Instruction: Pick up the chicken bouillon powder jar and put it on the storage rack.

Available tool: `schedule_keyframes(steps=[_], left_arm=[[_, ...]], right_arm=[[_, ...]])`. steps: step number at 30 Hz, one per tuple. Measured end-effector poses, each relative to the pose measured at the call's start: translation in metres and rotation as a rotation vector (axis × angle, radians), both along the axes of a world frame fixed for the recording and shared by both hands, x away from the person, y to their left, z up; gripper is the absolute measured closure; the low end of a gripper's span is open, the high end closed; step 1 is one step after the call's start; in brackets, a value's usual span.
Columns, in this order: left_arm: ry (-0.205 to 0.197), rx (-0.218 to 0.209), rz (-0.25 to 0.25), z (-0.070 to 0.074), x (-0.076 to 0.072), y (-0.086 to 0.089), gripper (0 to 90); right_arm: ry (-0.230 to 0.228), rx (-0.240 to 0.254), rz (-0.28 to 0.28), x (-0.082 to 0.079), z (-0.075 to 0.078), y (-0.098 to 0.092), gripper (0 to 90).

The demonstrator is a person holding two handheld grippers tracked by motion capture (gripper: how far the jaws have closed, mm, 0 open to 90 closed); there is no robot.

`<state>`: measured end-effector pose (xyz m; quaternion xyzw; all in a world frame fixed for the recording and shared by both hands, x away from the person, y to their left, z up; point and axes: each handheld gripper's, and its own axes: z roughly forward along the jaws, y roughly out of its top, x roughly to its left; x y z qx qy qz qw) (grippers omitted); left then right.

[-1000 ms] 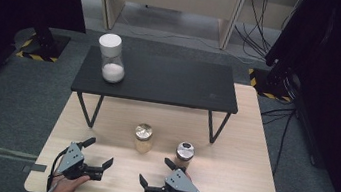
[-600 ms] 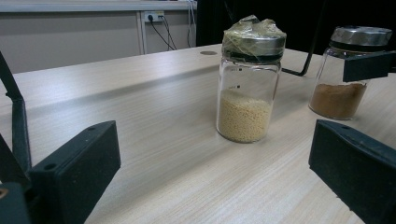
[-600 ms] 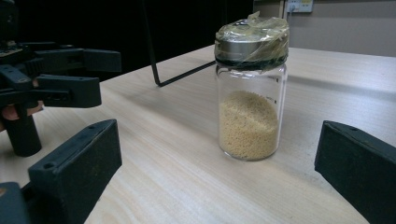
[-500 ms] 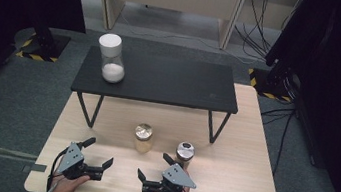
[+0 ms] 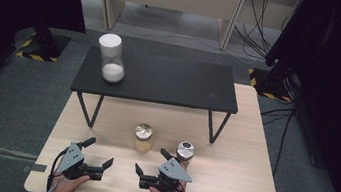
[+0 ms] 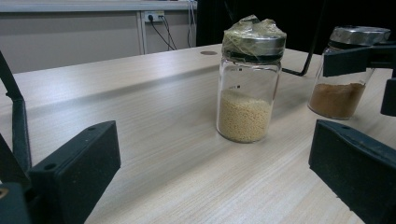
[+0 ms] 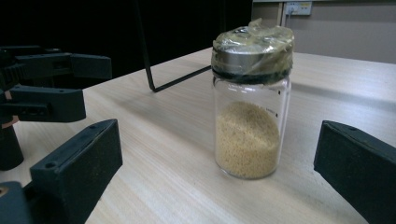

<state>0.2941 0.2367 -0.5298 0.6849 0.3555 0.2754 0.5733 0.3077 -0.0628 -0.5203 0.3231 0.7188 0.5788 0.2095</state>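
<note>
I hold my left hand-held gripper (image 5: 98, 154) low over the near edge of the desk (image 5: 241, 187), its jaws spread wide with nothing between them. My right hand-held gripper (image 5: 151, 161) sits beside it, a little apart to the right, also gaping wide and empty.

Just ahead of both, between their lines of sight, stands a glass jar of pale yellow grains (image 5: 143, 138). In the left gripper view the jar (image 6: 248, 79) rises upright ahead of my open jaws, right of centre, about a third full, with a metal lid wrapped in crinkled clear film. In the right gripper view the same jar (image 7: 251, 98) stands ahead between the jaws, clear of both. Faint printed marks run down the glass, too small to read; I see no label or brand on it.

A second jar with brown powder (image 5: 184, 153) and a silver lid stands just beyond my right hand-held gripper, close by its far jaw. In the left gripper view this jar (image 6: 344, 74) shows to the right, behind the other gripper's black jaw.

Farther ahead, a low black shelf on thin legs (image 5: 170, 81) spans the back of the desk. On its left end stands a tall container with a white cap and white contents (image 5: 111, 59), well apart from both grippers.
</note>
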Motion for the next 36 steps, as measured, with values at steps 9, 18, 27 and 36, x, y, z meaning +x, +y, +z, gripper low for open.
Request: schedule_keyframes(steps=[9, 18, 27, 36], left_arm=[[0.0, 0.0, 0.0, 0.0, 0.0, 0.0, 1.7], [0.0, -0.001, -0.001, 0.0, 0.0, 0.0, 1.6], [0.001, -0.002, -0.001, 0.0, 0.0, 0.0, 1.6], [0.0, -0.003, -0.001, 0.0, 0.0, 0.0, 1.6]], right_arm=[[-0.005, 0.005, -0.004, 0.005, 0.003, 0.008, 1.3], [-0.023, -0.014, -0.009, 0.011, 0.003, 0.022, 1.3], [-0.024, -0.025, -0.048, 0.019, 0.006, 0.031, 2.1], [-0.033, -0.055, -0.096, 0.029, 0.008, 0.038, 4.5]])
